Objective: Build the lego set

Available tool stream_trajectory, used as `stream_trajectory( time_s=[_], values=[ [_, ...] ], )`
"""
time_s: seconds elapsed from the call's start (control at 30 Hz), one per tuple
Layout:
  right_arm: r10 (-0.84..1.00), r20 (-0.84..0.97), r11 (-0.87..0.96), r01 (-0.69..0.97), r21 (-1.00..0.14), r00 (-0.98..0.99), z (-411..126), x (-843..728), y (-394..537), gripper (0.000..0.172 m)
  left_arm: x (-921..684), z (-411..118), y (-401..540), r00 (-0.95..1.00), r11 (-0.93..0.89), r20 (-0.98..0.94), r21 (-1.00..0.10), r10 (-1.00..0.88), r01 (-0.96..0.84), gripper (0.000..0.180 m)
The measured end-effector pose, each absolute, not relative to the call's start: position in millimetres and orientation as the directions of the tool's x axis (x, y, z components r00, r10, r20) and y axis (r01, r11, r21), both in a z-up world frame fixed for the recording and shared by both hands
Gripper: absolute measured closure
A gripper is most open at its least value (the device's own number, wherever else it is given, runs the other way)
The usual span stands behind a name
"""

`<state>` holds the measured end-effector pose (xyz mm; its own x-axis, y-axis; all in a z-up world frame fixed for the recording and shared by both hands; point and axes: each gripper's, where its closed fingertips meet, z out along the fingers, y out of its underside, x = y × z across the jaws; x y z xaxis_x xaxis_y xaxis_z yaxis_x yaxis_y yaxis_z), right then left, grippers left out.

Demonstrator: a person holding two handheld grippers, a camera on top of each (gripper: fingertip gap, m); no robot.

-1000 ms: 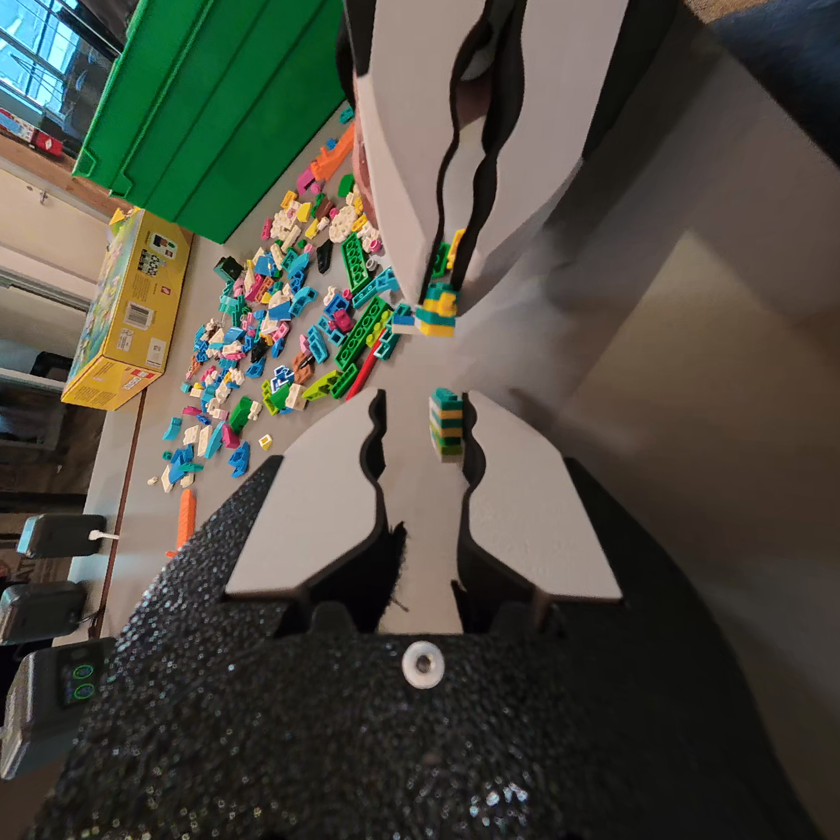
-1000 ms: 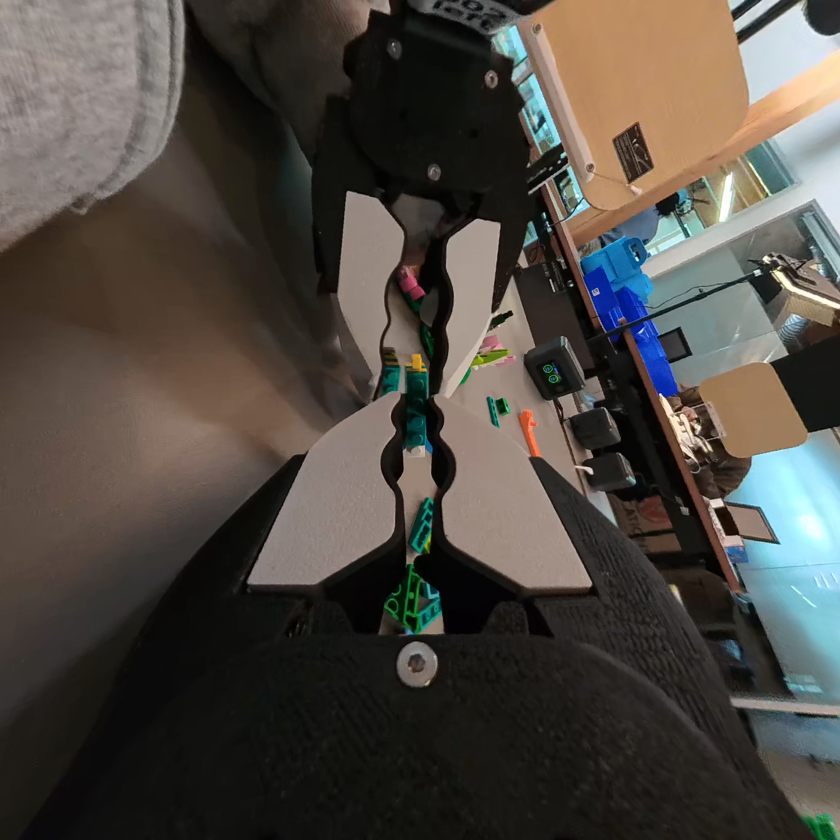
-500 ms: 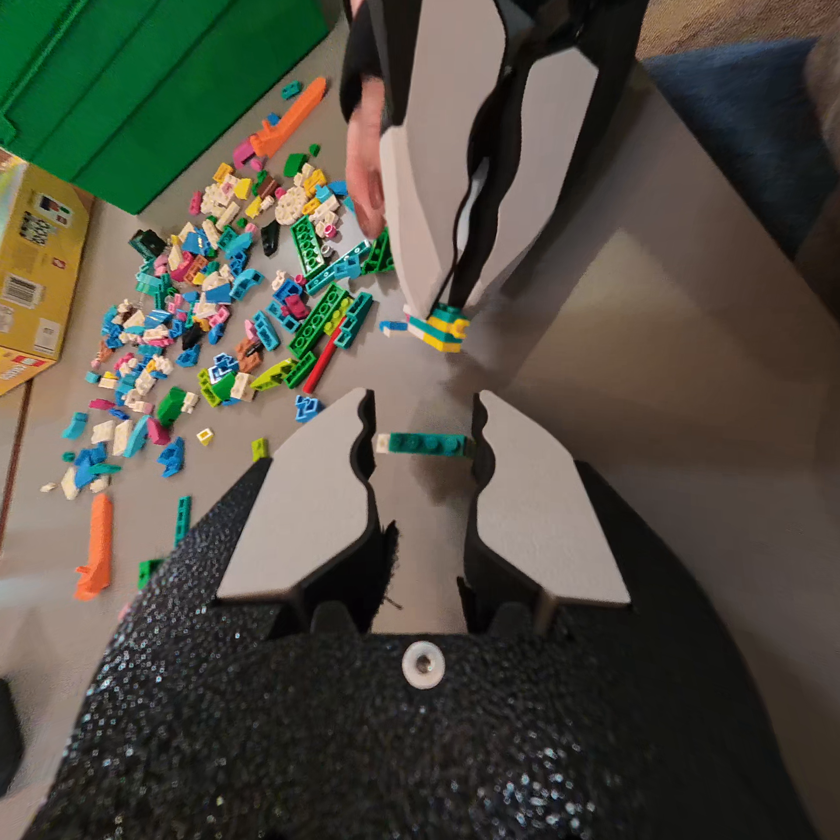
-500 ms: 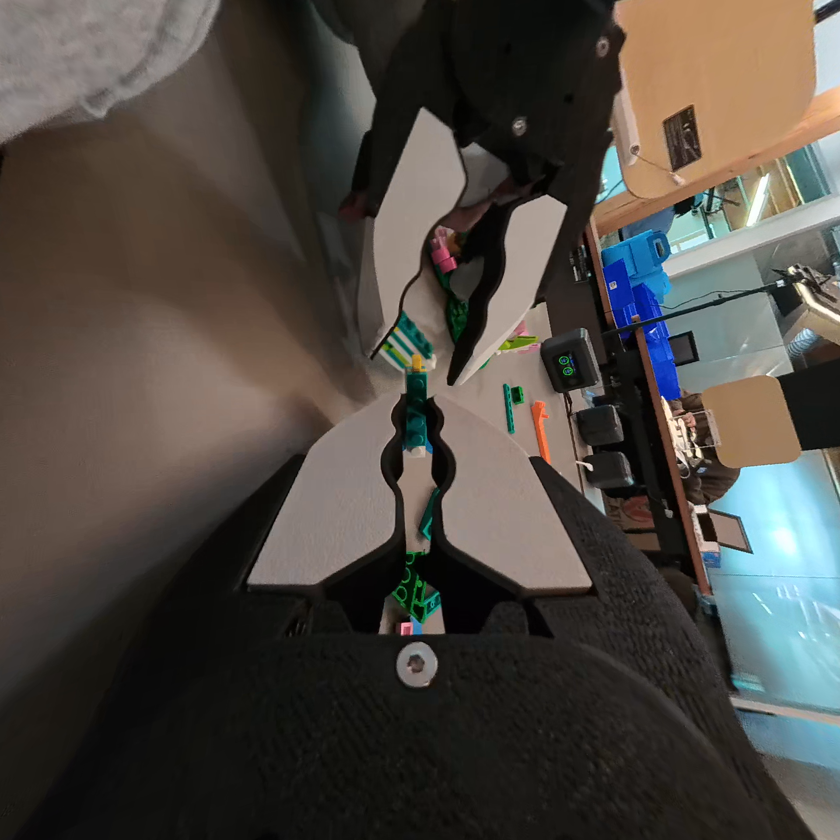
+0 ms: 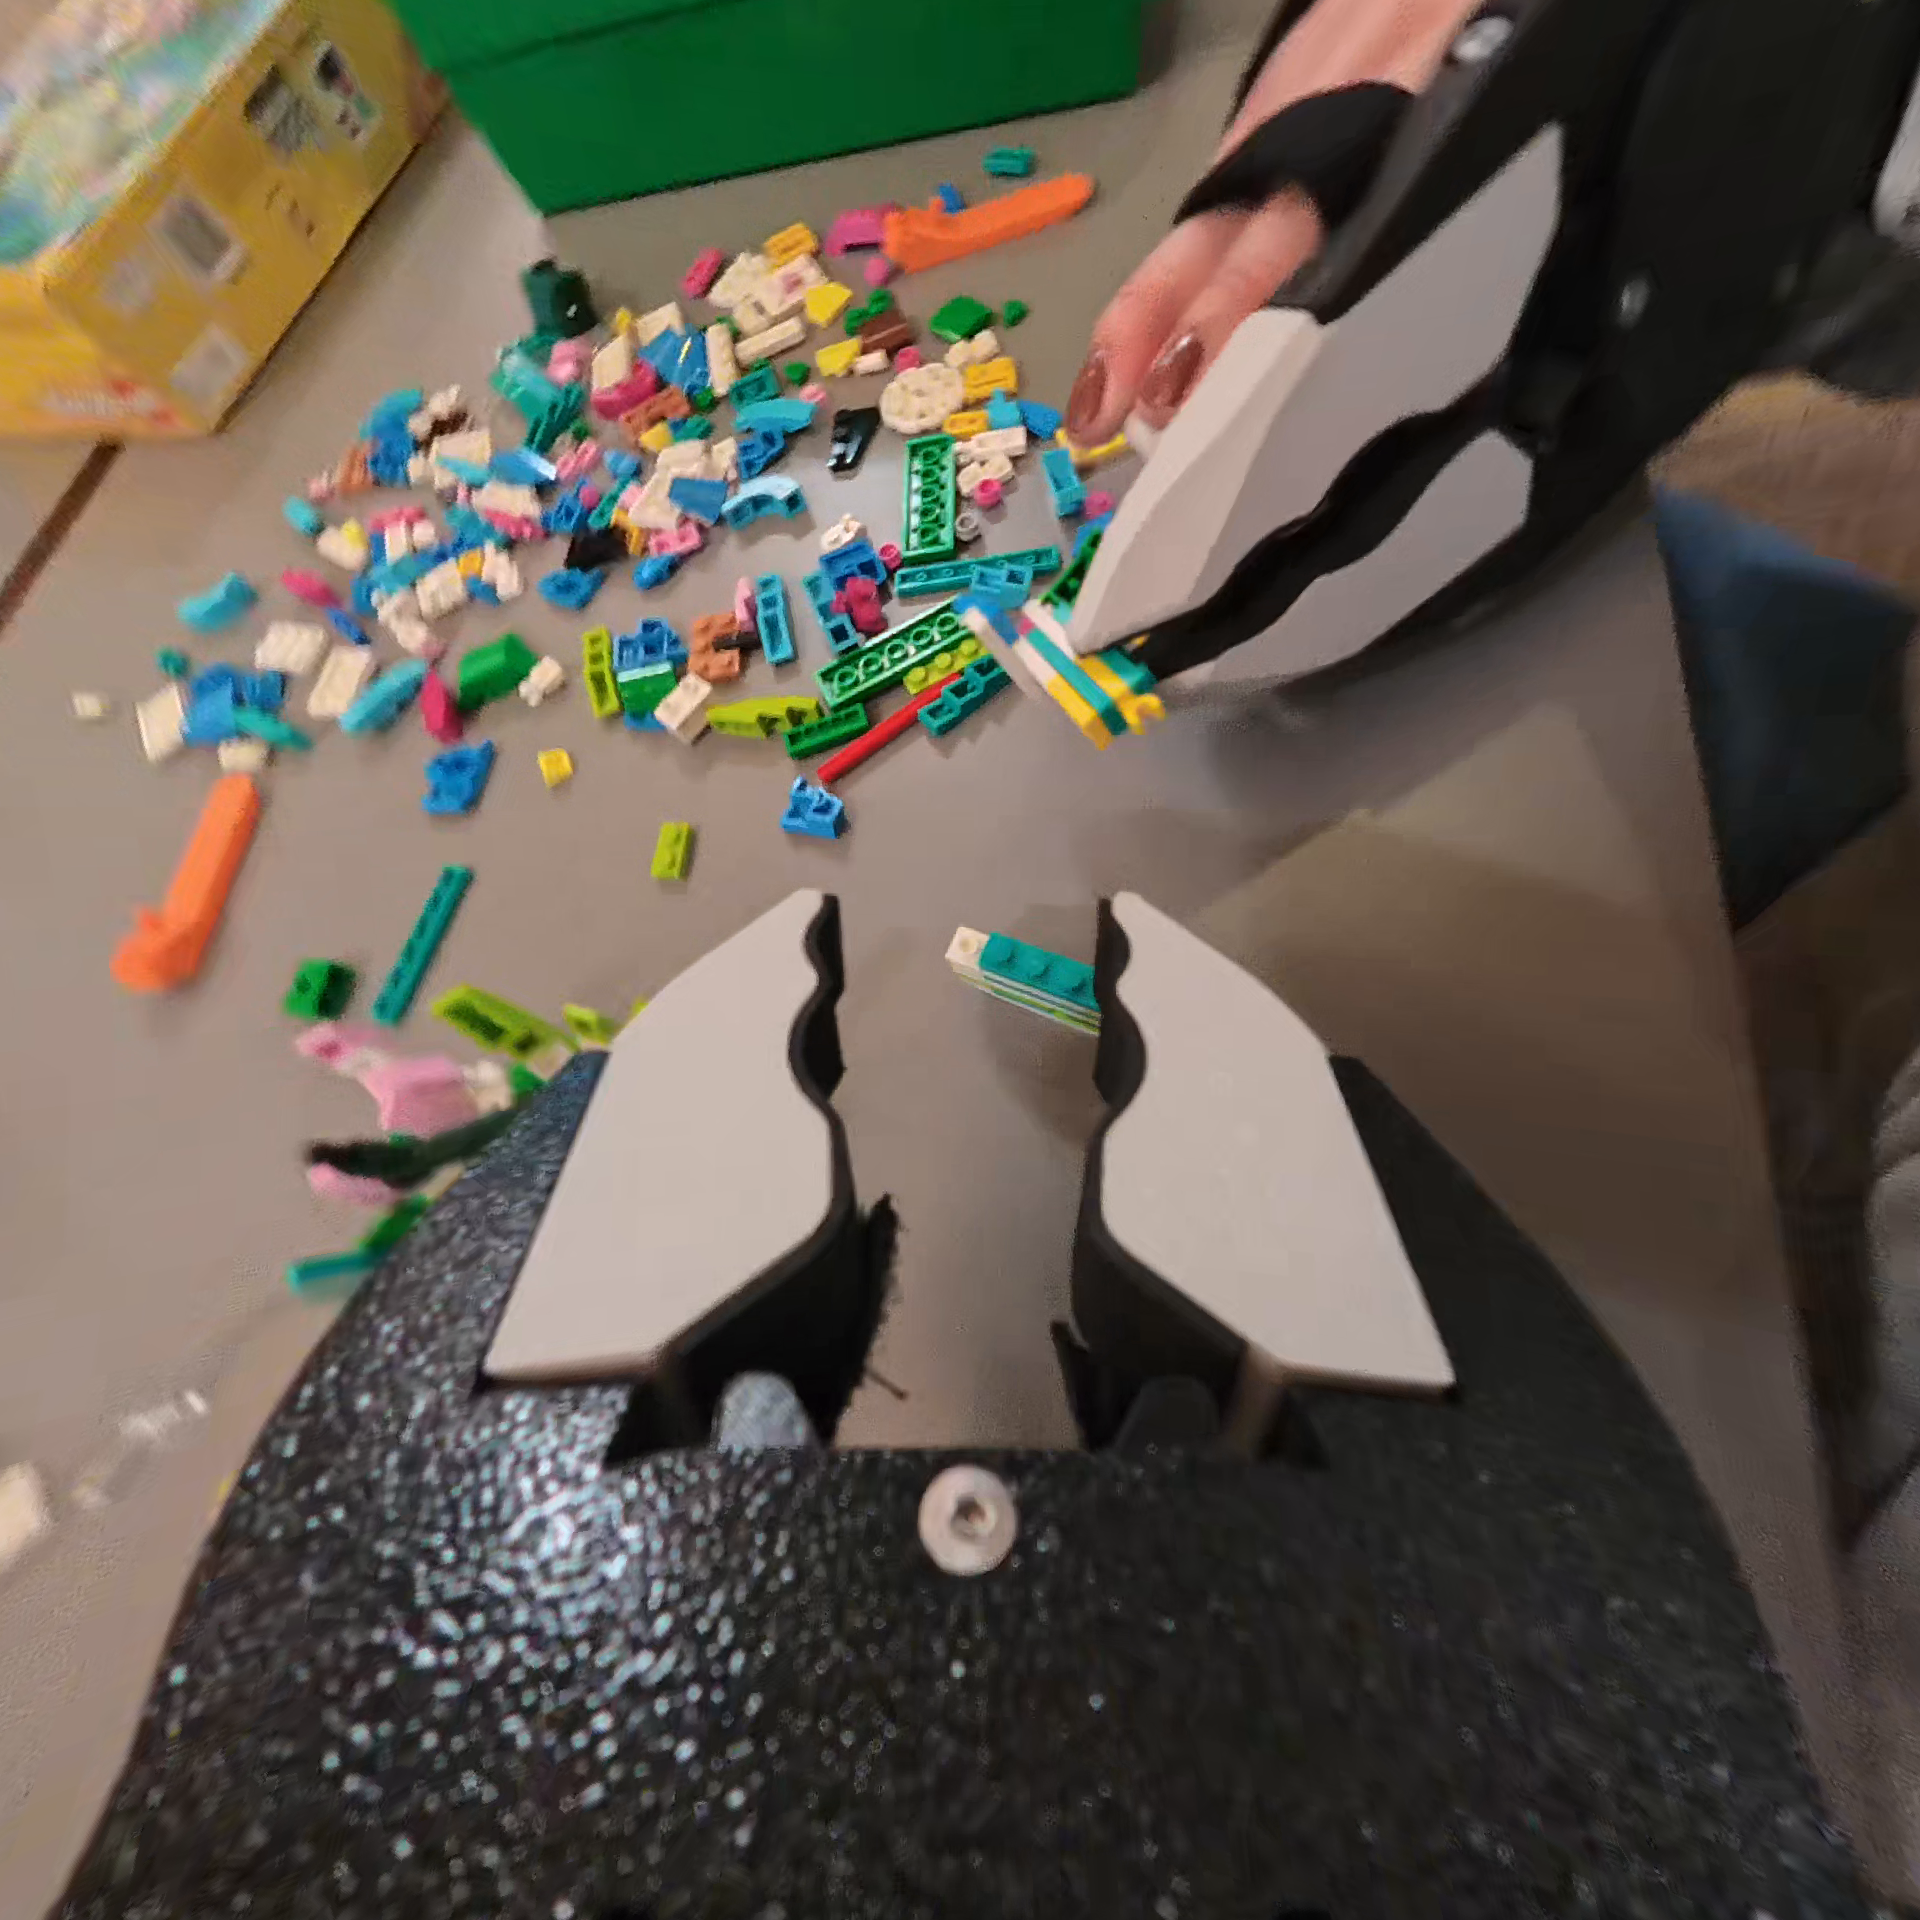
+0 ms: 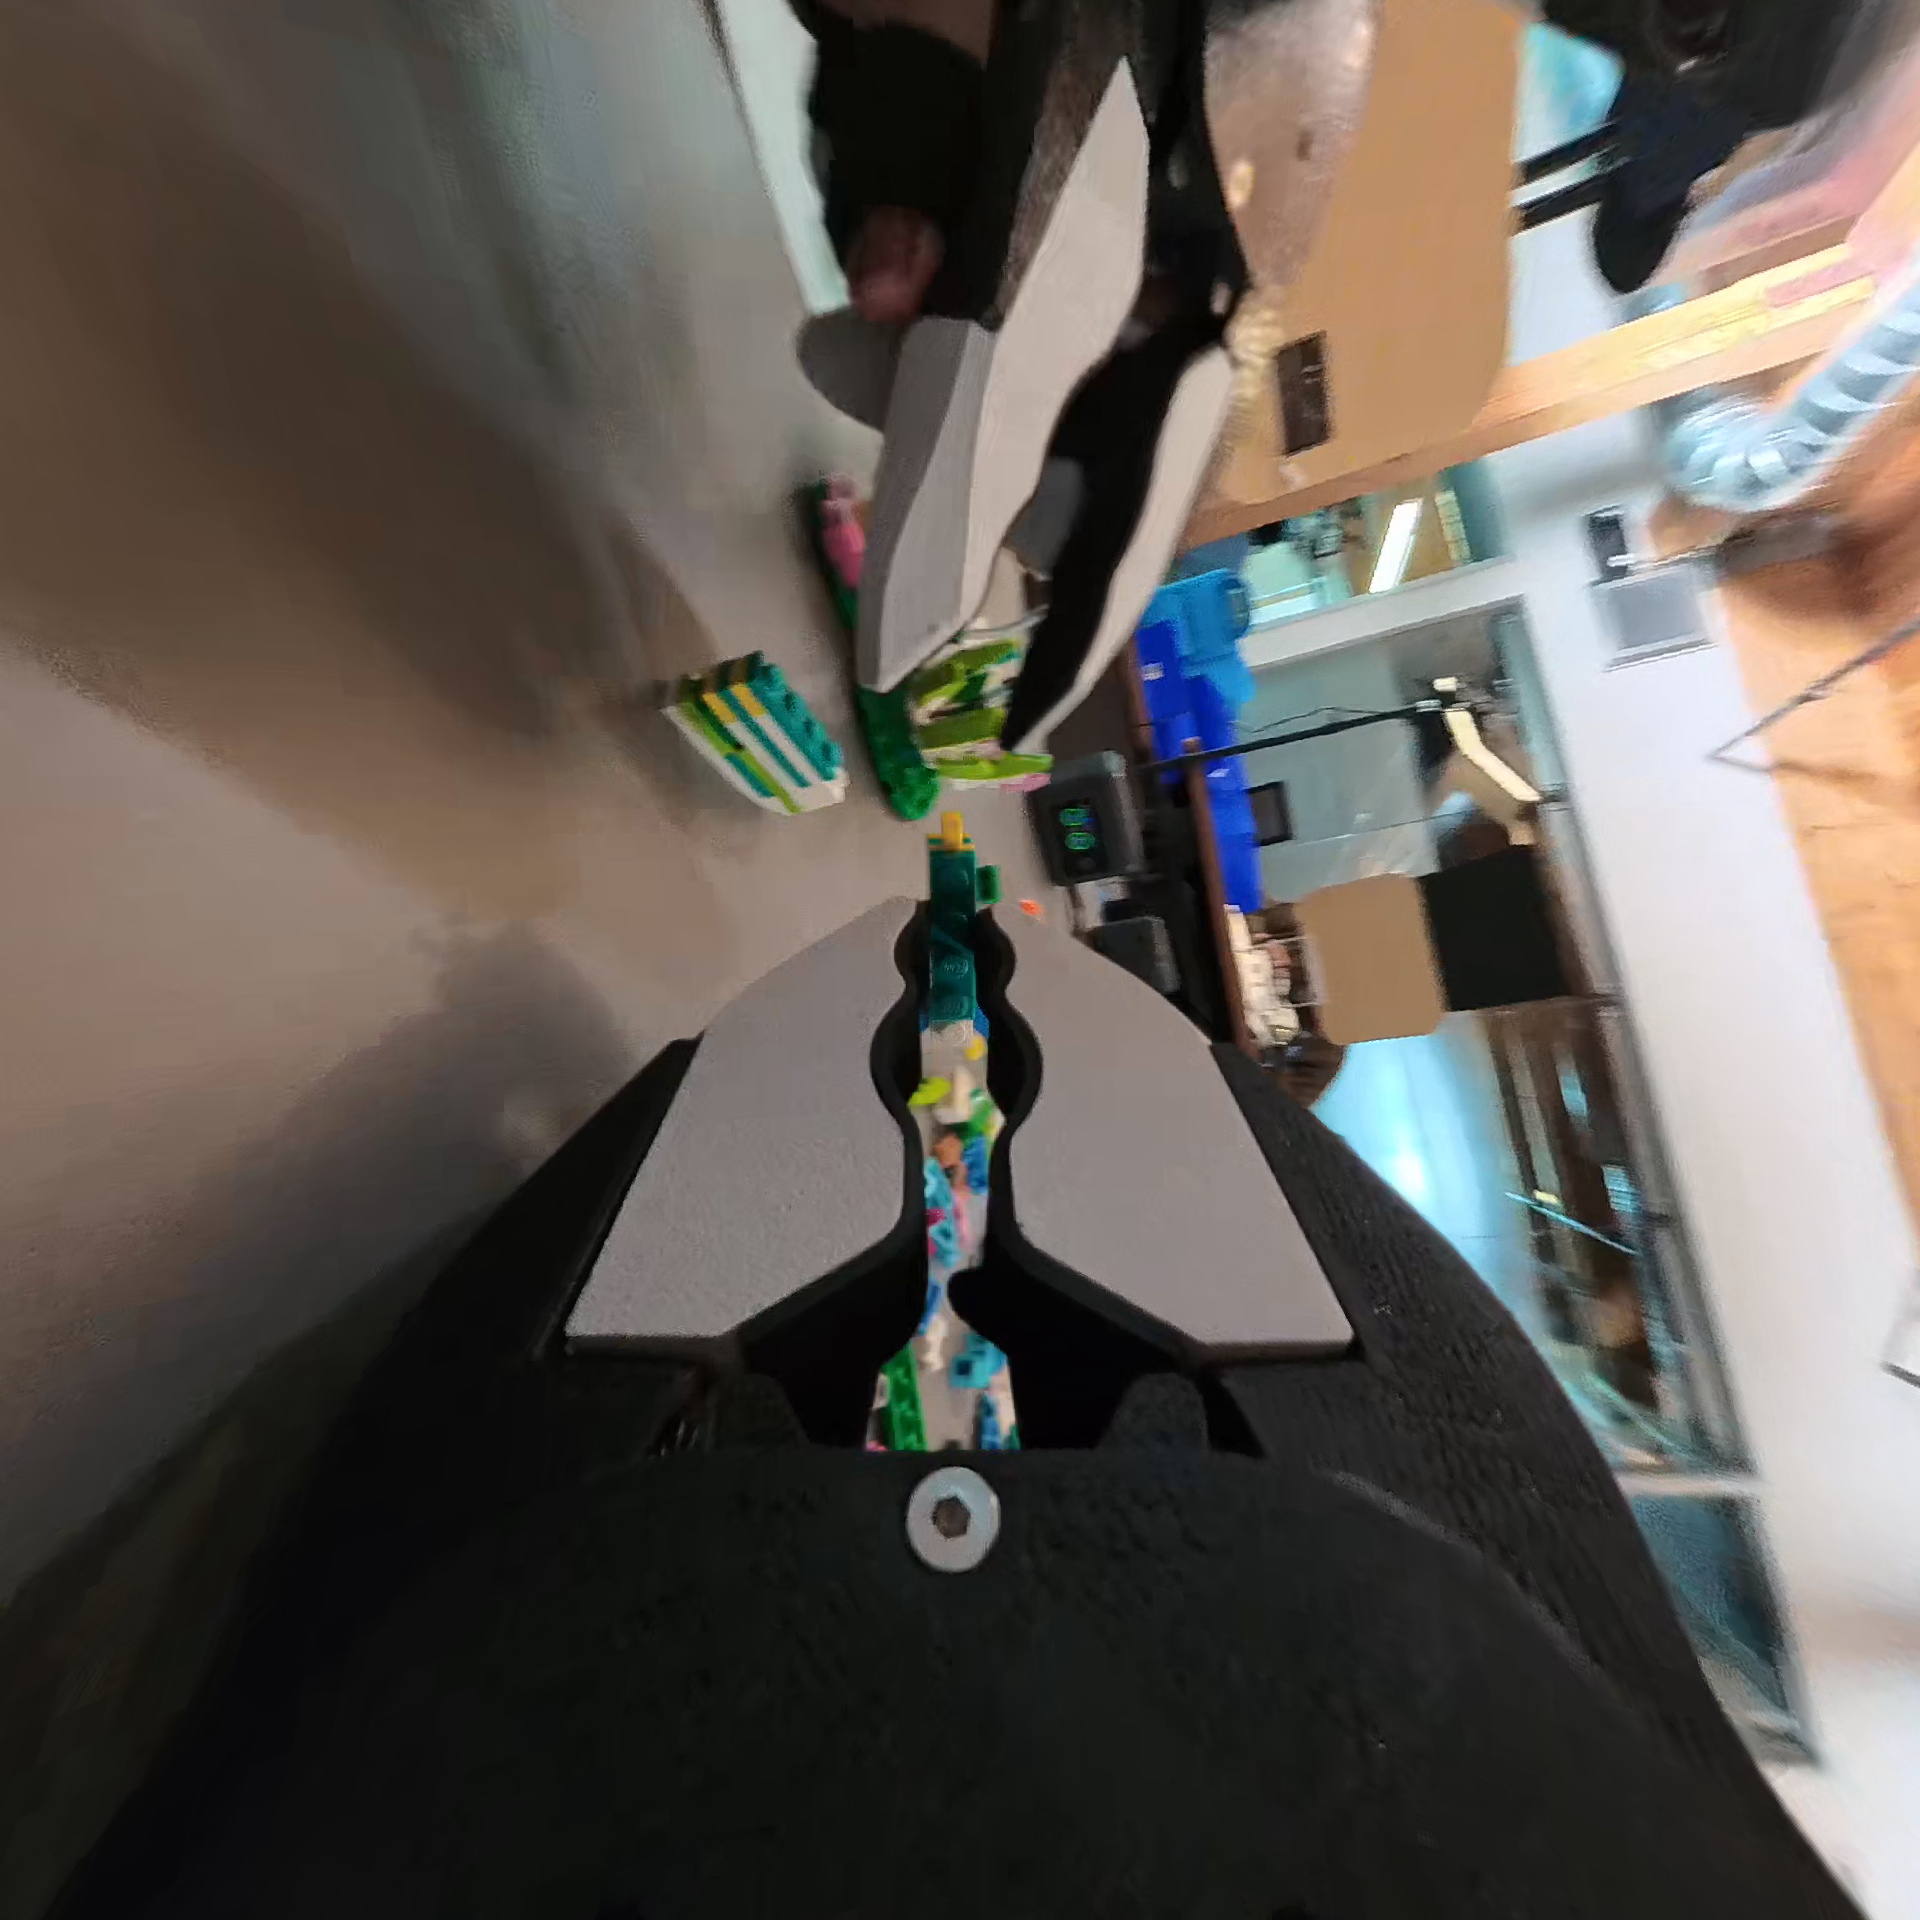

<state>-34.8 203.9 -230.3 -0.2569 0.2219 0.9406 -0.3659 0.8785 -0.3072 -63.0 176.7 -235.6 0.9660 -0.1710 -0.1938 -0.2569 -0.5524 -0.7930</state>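
My left gripper (image 5: 966, 914) is open above the grey table (image 5: 1039, 831). A small stack of bricks (image 5: 1023, 971), teal on top with white and green layers, lies between its fingers by the right finger; the left pad is well clear of it. In the right wrist view the stack (image 6: 753, 743) lies on the table below the left gripper (image 6: 956, 696). My right gripper (image 6: 953, 920) is shut on a thin brick assembly (image 6: 951, 904), teal with a yellow tip. It also shows in the left wrist view (image 5: 1138, 665), holding that teal, yellow and white assembly (image 5: 1091, 686) low over the table.
A spread of loose coloured bricks (image 5: 675, 520) covers the table's far left. A green bin (image 5: 779, 94) and a yellow box (image 5: 156, 229) stand behind it. Orange pieces (image 5: 187, 883) and a pink and green build (image 5: 405, 1101) lie at the left. A hand (image 5: 1174, 332) holds the right gripper. The left gripper's tips are roughly 5 cm from the right gripper's.
My left jaws have opened wider and the brick stack has left the grasp and lies on the table. The right gripper has moved away to the right, still shut on its assembly.
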Motion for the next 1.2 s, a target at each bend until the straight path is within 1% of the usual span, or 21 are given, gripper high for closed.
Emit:
stream_trajectory(
  time_s=[0.07,0.1,0.2,0.23,0.3,0.37,0.47,0.53,0.6,0.67,0.7,0.77,0.8,0.87,0.9,1.0,1.07,1.1,1.13,1.2],
  values=[
    [0.221,0.960,0.885,-0.378,-0.271,-0.172,-225,-37,204,0.165,-59,-240,172,0.990,-0.583,-0.108,-0.800,-0.093,-0.142,0.144],
    [0.213,0.968,0.888,-0.387,-0.248,-0.131,-224,-38,203,0.165,-57,-245,169,0.995,-0.611,-0.081,-0.786,-0.053,-0.096,0.146],
    [0.184,0.981,0.895,-0.402,-0.192,-0.058,-224,-38,199,0.166,-49,-264,160,0.999,-0.699,-0.048,-0.715,0.020,-0.021,0.142],
    [0.182,0.982,0.895,-0.403,-0.188,-0.054,-224,-38,199,0.166,-46,-268,159,0.998,-0.715,-0.044,-0.699,0.037,-0.004,0.141],
    [0.192,0.980,0.895,-0.398,-0.200,-0.059,-225,-38,199,0.166,-43,-272,160,0.995,-0.722,-0.062,-0.691,0.072,0.009,0.148],
    [0.188,0.980,0.899,-0.391,-0.196,-0.061,-226,-39,200,0.165,-44,-273,163,0.990,-0.716,-0.086,-0.698,0.112,0.020,0.156],
    [0.180,0.981,0.898,-0.395,-0.192,-0.066,-228,-38,198,0.165,-43,-271,168,0.987,-0.690,-0.071,-0.722,0.147,0.051,0.167],
    [0.176,0.982,0.898,-0.398,-0.187,-0.063,-228,-37,197,0.165,-47,-270,168,0.977,-0.704,-0.154,-0.710,0.148,-0.005,0.172],
    [0.177,0.982,0.897,-0.400,-0.187,-0.063,-228,-37,197,0.165,-56,-265,166,0.939,-0.731,-0.312,-0.673,0.147,-0.110,0.173],
    [0.187,0.980,0.894,-0.402,-0.196,-0.062,-226,-36,197,0.165,-70,-259,161,0.841,-0.783,-0.532,-0.563,0.099,-0.264,0.173],
    [0.194,0.979,0.892,-0.403,-0.204,-0.066,-226,-36,197,0.165,-71,-258,160,0.792,-0.802,-0.609,-0.497,0.050,-0.332,0.173],
    [0.202,0.977,0.890,-0.404,-0.212,-0.068,-225,-36,198,0.165,-66,-265,160,0.746,-0.822,-0.664,-0.398,-0.047,-0.407,0.173],
    [0.205,0.976,0.889,-0.403,-0.215,-0.069,-225,-36,198,0.165,-61,-270,161,0.749,-0.824,-0.658,-0.379,-0.081,-0.422,0.173],
    [0.209,0.975,0.888,-0.405,-0.219,-0.069,-224,-36,198,0.165,-51,-276,163,0.771,-0.822,-0.627,-0.381,-0.106,-0.423,0.171],
    [0.209,0.976,0.888,-0.404,-0.218,-0.068,-224,-36,198,0.165,-49,-277,164,0.784,-0.823,-0.612,-0.391,-0.103,-0.413,0.168],
    [0.214,0.974,0.886,-0.406,-0.226,-0.075,-224,-36,198,0.165,-45,-271,164,0.820,-0.815,-0.567,-0.435,-0.083,-0.383,0.145],
    [0.244,0.964,0.873,-0.409,-0.266,-0.105,-224,-36,199,0.165,-41,-266,162,0.856,-0.800,-0.512,-0.486,-0.066,-0.353,0.133],
    [0.272,0.953,0.860,-0.411,-0.304,-0.136,-224,-35,200,0.165,-40,-262,163,0.869,-0.780,-0.491,-0.521,-0.056,-0.345,0.129],
    [0.309,0.930,0.834,-0.412,-0.366,-0.201,-225,-34,199,0.165,-38,-256,164,0.877,-0.750,-0.479,-0.563,-0.046,-0.347,0.127],
    [0.416,0.836,0.746,-0.391,-0.539,-0.359,-224,-31,199,0.166,-31,-238,169,0.881,-0.652,-0.470,-0.655,-0.044,-0.382,0.127]
  ],
)
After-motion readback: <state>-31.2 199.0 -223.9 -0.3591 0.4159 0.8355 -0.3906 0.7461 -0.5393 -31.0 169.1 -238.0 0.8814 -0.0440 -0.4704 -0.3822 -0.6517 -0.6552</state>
